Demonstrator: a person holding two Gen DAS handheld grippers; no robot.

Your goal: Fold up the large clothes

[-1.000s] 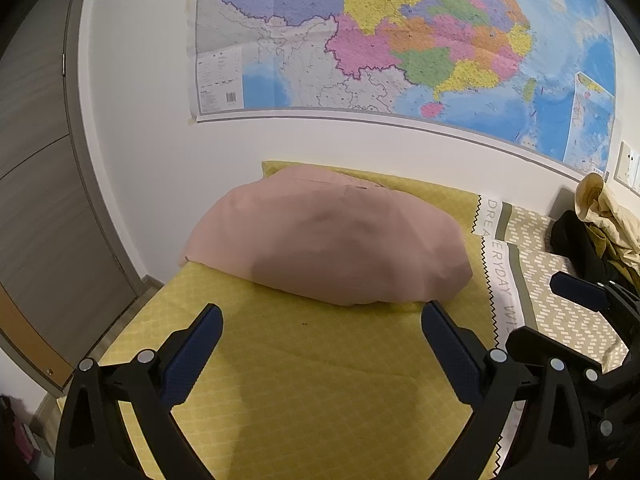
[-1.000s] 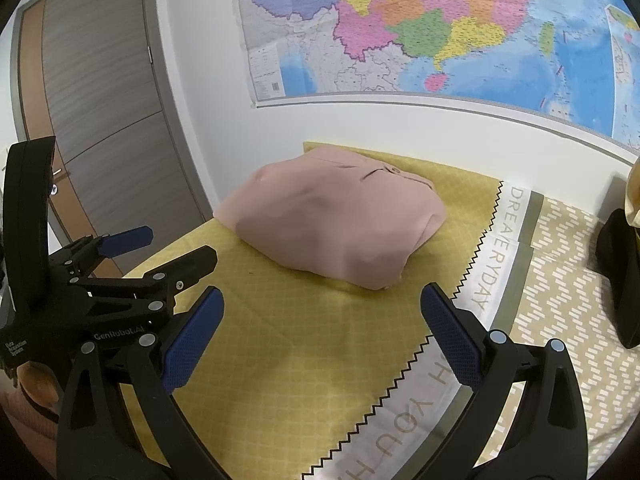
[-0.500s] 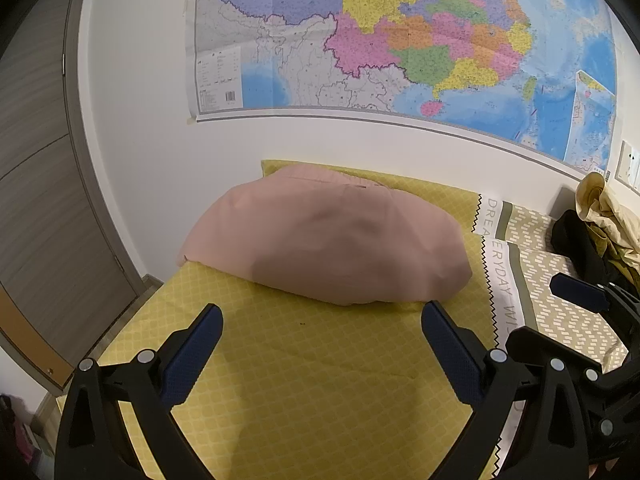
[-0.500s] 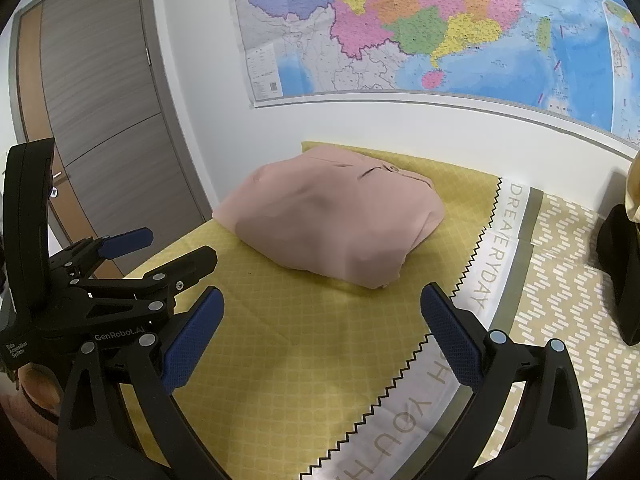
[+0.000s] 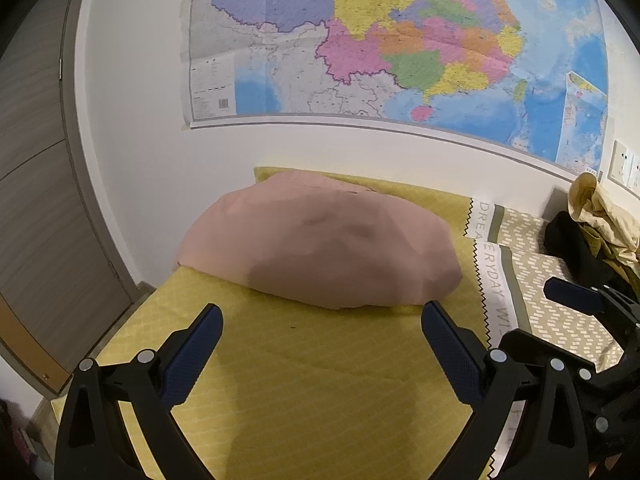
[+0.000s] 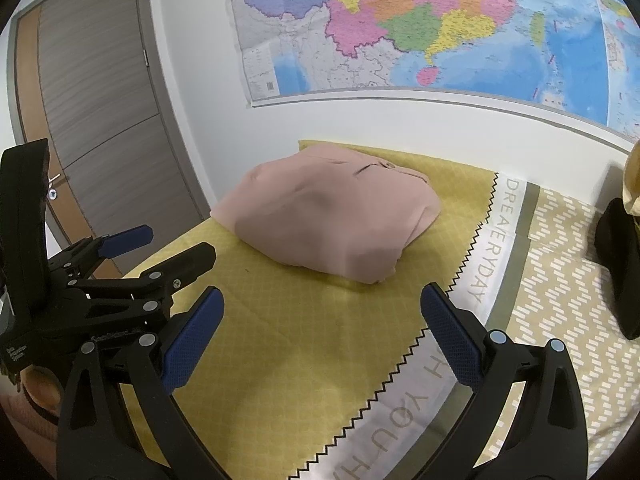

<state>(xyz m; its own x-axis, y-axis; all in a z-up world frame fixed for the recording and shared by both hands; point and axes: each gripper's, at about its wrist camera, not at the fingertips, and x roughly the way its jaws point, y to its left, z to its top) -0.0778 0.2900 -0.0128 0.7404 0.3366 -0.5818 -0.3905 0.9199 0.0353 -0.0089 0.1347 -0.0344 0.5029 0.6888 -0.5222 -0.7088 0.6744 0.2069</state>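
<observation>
**Both tongs spread above the bed, pink garment lying ahead**

My left tongs [image 5: 322,344] are spread wide, and there is nothing between the 2 blue pads. They hover above the yellow bedspread [image 5: 320,392], not touching it. My right tongs [image 6: 322,332] are spread wide in the same way and also hold nothing. In the right view I see the left tongs [image 6: 160,246] at my left side, near the edge of the bed.

The pink garment [image 5: 320,248] lies as a rounded bundle on the yellow bedspread, ahead of both tongs and apart from them. Its far side is near the white wall [image 5: 140,160]. In the right view the pink garment [image 6: 332,216] shows a small seam or button place on top.

A big colored map [image 5: 400,40] hangs on the wall above the bed. To the right of the yellow part lies a band with letters [image 6: 492,256], then a patterned cover [image 6: 560,300]. On that cover, well apart from the garment, lies a pile of black and beige clothes [image 5: 592,232]. At the left is a gray door [image 6: 100,120].
</observation>
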